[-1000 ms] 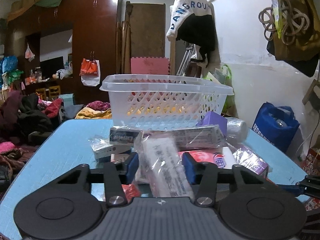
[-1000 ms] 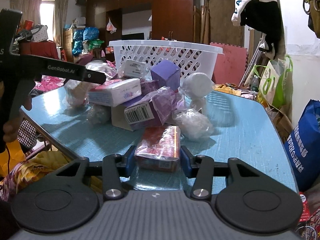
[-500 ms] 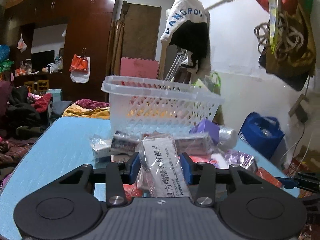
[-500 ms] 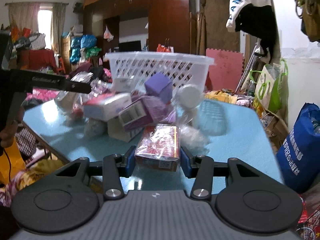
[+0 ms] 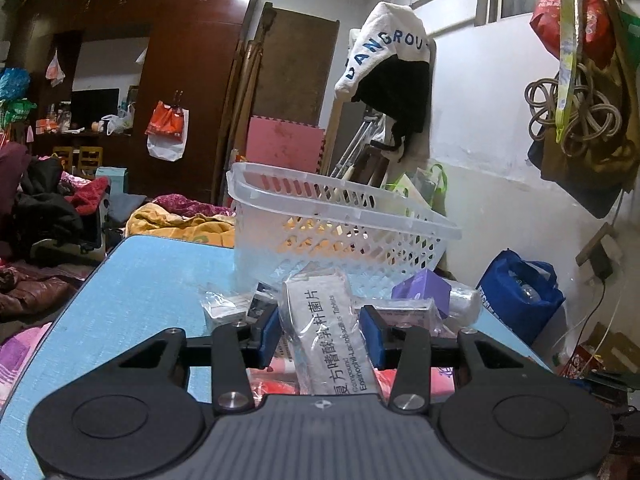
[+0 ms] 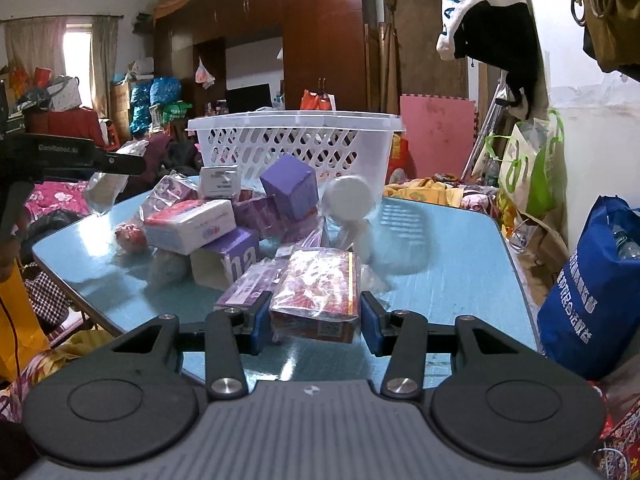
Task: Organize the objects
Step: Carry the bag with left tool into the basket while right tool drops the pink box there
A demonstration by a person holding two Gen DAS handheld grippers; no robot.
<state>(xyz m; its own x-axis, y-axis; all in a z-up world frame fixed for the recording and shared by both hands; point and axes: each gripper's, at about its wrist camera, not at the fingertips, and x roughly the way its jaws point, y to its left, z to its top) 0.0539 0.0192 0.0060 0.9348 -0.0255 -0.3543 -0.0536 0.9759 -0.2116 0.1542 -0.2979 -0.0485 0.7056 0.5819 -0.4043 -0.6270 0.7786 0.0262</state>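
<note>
My left gripper (image 5: 322, 334) is shut on a white tablet box in a clear bag (image 5: 326, 332), lifted above the pile. Beyond it a white lattice basket (image 5: 340, 236) stands on the blue table (image 5: 132, 292). In the right wrist view my right gripper (image 6: 314, 314) is shut on a red box wrapped in clear plastic (image 6: 316, 290), held just above the table (image 6: 448, 264). Ahead of it lies a heap of boxes: a purple cube (image 6: 290, 190), a white and red box (image 6: 188, 228), a white roll (image 6: 348, 200). The basket (image 6: 296, 146) stands behind the heap.
The left gripper's black handle (image 6: 76, 158) reaches in from the left of the right wrist view, with a hand (image 6: 6, 260) below it. A blue bag (image 6: 592, 300) stands on the floor right of the table. Clothes and bags crowd the room behind.
The left gripper closed a little on the bagged tablet box and lifted it up and toward the basket, rolling somewhat. The right gripper stayed put with the red box in it.
</note>
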